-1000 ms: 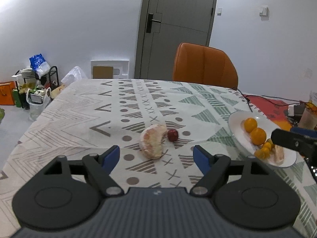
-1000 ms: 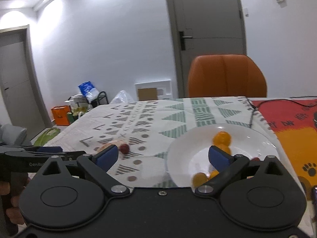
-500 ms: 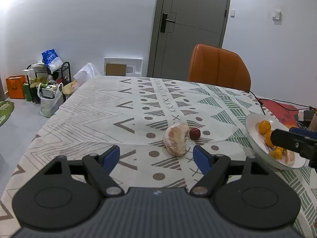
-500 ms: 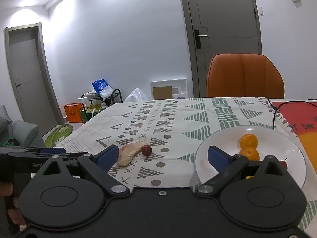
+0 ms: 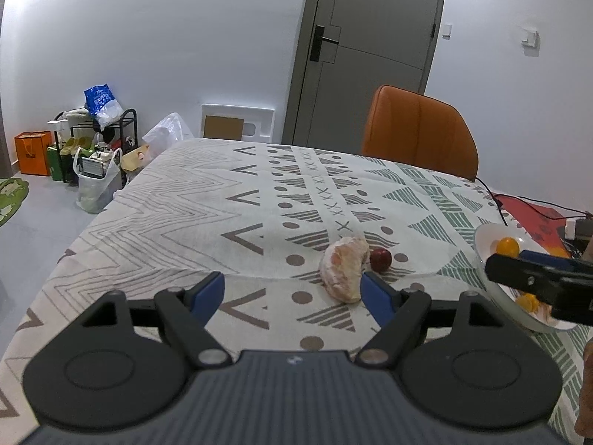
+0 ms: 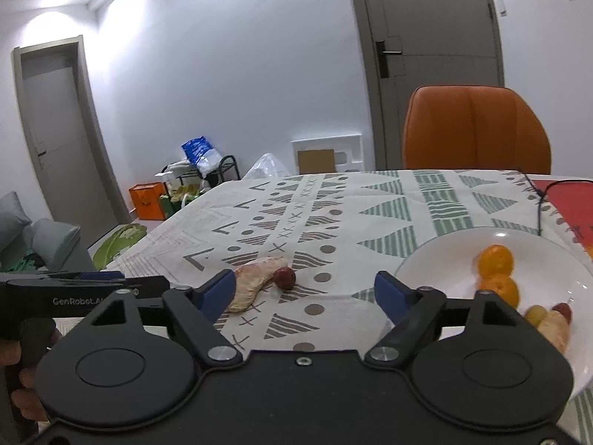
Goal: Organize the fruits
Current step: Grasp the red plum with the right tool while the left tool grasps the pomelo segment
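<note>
Right tool (image 6: 304, 291) has just been closing, nothing between its jaws; both views swung left.

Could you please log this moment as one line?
left gripper: open, empty | right gripper: open, empty, jaws just narrowed | pomelo piece, red fruit: on tablecloth

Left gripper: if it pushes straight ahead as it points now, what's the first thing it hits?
Probably bare tablecloth: nothing lies between the open left gripper fingers. The peeled pomelo wedge sits just off line, by the right-side finger; depth is unclear, so that finger might clip it.
</note>
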`<control>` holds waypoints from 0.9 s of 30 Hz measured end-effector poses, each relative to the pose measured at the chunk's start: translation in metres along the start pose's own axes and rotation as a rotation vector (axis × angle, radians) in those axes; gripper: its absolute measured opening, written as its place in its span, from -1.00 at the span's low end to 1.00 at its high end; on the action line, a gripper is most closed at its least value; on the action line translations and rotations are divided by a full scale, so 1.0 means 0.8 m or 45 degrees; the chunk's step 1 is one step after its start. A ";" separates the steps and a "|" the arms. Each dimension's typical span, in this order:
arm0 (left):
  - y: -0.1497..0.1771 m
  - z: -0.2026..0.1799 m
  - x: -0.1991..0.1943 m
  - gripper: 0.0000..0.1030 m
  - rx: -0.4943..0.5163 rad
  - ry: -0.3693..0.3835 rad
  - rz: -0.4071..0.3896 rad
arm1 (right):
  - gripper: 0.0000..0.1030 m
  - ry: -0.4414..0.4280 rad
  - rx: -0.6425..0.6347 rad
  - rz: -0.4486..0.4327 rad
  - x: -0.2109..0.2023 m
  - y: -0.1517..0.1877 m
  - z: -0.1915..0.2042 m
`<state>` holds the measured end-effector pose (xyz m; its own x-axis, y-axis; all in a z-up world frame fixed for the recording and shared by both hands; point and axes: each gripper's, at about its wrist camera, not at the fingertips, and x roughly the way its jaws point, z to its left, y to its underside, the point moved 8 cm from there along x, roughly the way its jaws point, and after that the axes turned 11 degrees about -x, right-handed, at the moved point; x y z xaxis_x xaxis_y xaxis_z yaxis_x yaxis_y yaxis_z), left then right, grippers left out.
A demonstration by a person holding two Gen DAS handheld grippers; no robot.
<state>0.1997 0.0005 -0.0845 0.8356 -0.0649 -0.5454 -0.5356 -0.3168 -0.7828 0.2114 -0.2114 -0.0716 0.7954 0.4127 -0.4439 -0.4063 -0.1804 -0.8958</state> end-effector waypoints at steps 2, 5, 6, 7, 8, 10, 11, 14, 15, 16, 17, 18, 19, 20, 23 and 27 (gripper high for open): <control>-0.002 0.001 0.006 0.52 -0.005 -0.002 0.004 | 0.39 -0.014 0.000 0.008 0.008 -0.001 0.001; -0.005 0.004 0.013 0.49 -0.023 -0.009 0.003 | 0.21 -0.044 -0.005 0.032 0.020 -0.002 0.003; -0.006 0.004 0.015 0.49 -0.029 -0.008 0.005 | 0.16 -0.049 -0.007 0.041 0.023 -0.002 0.004; -0.007 0.004 0.017 0.48 -0.030 -0.004 0.006 | 0.13 -0.057 -0.006 0.048 0.027 -0.003 0.004; -0.007 0.004 0.019 0.47 -0.025 -0.004 0.002 | 0.10 -0.067 -0.009 0.050 0.030 -0.003 0.005; -0.008 0.005 0.022 0.44 -0.024 -0.007 -0.005 | 0.05 -0.077 -0.021 0.063 0.038 -0.001 0.009; -0.008 0.006 0.023 0.43 -0.030 -0.007 -0.001 | 0.01 -0.081 -0.024 0.074 0.042 0.000 0.010; -0.008 0.008 0.028 0.41 -0.032 -0.004 0.003 | -0.02 -0.106 -0.022 0.095 0.055 0.003 0.014; -0.009 0.009 0.030 0.39 -0.028 -0.007 0.003 | -0.03 -0.105 -0.025 0.100 0.059 0.003 0.015; -0.009 0.010 0.032 0.36 -0.030 -0.008 0.005 | -0.03 -0.105 -0.025 0.106 0.064 0.003 0.015; -0.009 0.011 0.035 0.36 -0.035 -0.006 0.009 | -0.08 -0.109 -0.019 0.112 0.068 0.003 0.015; -0.009 0.012 0.037 0.35 -0.040 -0.004 0.014 | -0.12 -0.112 -0.012 0.119 0.073 0.004 0.015; -0.010 0.012 0.039 0.34 -0.040 -0.003 0.016 | -0.14 -0.115 -0.010 0.127 0.077 0.004 0.014; -0.010 0.013 0.041 0.34 -0.039 -0.003 0.016 | -0.15 -0.116 -0.011 0.133 0.081 0.005 0.015; -0.011 0.016 0.048 0.31 -0.049 -0.003 0.023 | -0.16 -0.120 -0.012 0.152 0.093 0.005 0.015; -0.013 0.021 0.055 0.26 -0.061 -0.007 0.033 | -0.23 -0.125 -0.013 0.169 0.105 0.004 0.017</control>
<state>0.2398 0.0172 -0.1053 0.8209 -0.0687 -0.5670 -0.5504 -0.3602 -0.7532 0.2707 -0.1652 -0.1114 0.6872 0.4697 -0.5543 -0.4999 -0.2479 -0.8298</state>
